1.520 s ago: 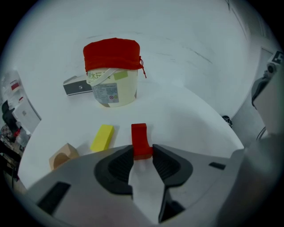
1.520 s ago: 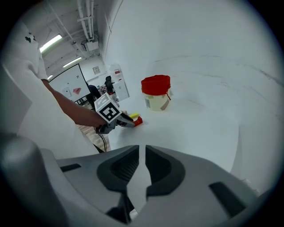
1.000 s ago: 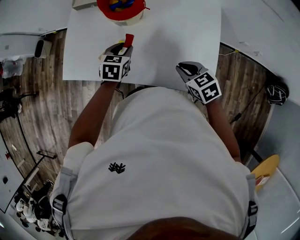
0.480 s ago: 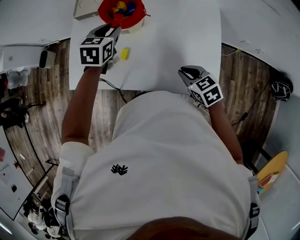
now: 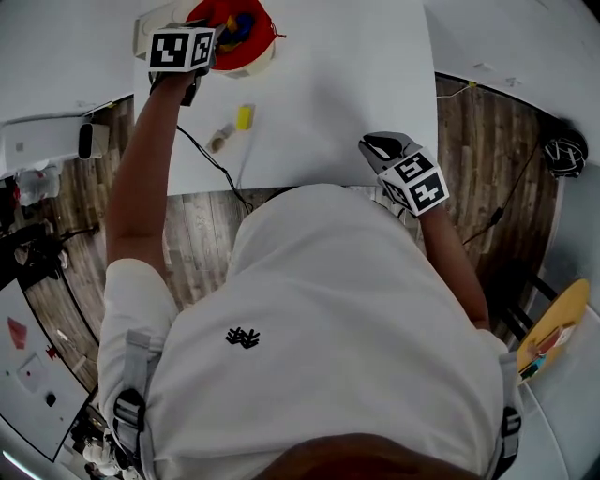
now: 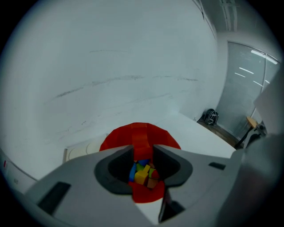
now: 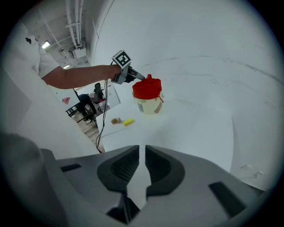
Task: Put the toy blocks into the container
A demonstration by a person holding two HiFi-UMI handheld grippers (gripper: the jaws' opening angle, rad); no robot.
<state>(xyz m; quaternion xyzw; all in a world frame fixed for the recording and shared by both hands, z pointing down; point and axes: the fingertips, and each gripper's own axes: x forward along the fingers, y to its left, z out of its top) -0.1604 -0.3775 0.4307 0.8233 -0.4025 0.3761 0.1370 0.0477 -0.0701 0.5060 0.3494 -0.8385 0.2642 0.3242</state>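
Observation:
My left gripper [image 5: 218, 34] hangs over the container [image 5: 260, 56], a pale tub with a red top, at the table's far left. It is shut on a red block [image 6: 141, 141], held upright between the jaws. Below it, several coloured blocks [image 6: 143, 170] lie inside the container [image 6: 114, 138]. A yellow block [image 5: 245, 116] and a brown block [image 5: 221, 141] lie loose on the white table [image 5: 356, 84], nearer to me than the container. My right gripper [image 5: 373, 142] rests at the table's front edge, shut, with nothing between its jaws.
A black cable [image 5: 204, 155] runs across the table's left corner and down to the wooden floor [image 5: 202, 225]. A flat white board [image 5: 157, 13] lies behind the container. The table's right edge drops off near a black bundle [image 5: 562, 155] on the floor.
My left gripper has carried the red block away from me and to the left, from beside the yellow block to above the container. The right gripper has stayed put.

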